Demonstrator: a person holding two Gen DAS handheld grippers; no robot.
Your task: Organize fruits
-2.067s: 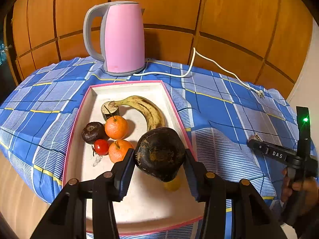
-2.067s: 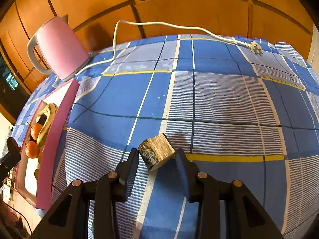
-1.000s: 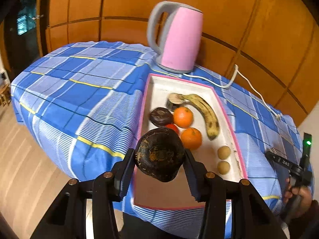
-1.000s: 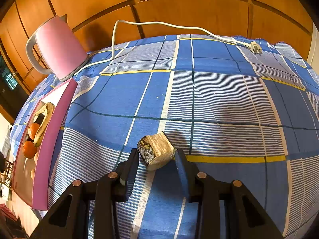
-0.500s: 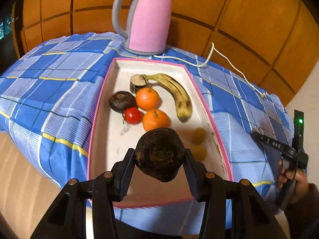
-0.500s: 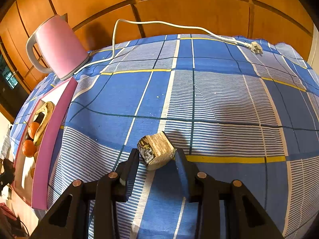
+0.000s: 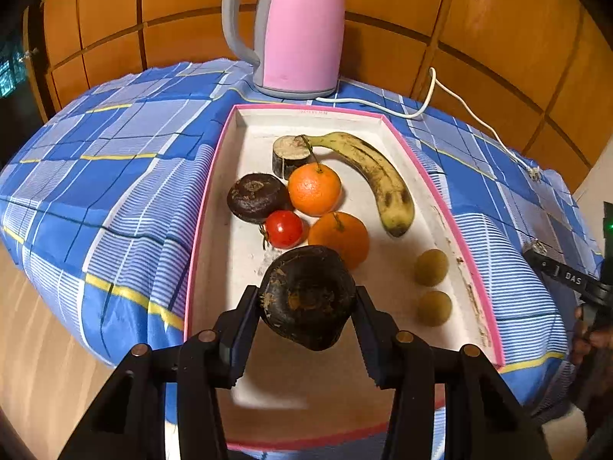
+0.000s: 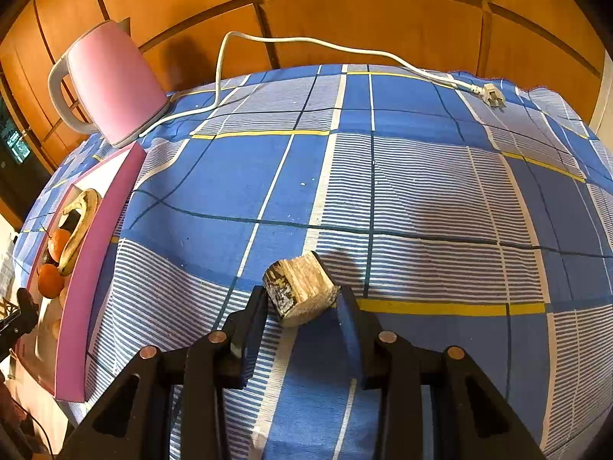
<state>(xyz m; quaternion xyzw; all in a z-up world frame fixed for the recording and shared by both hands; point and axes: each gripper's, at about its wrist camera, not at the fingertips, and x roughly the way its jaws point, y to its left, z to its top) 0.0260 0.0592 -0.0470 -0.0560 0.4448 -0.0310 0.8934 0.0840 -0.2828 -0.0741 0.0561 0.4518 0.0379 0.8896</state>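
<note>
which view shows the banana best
The left wrist view: the whole banana lies unobstructed in the pink-rimmed tray, curving from its stem to its spotted tip. The right wrist view catches it only edge-on at the far left, foreshortened and partly hidden behind the tray wall.

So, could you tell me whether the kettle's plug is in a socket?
No, the plug lies loose on the tablecloth at the end of the white cord, with no socket near it.
</note>
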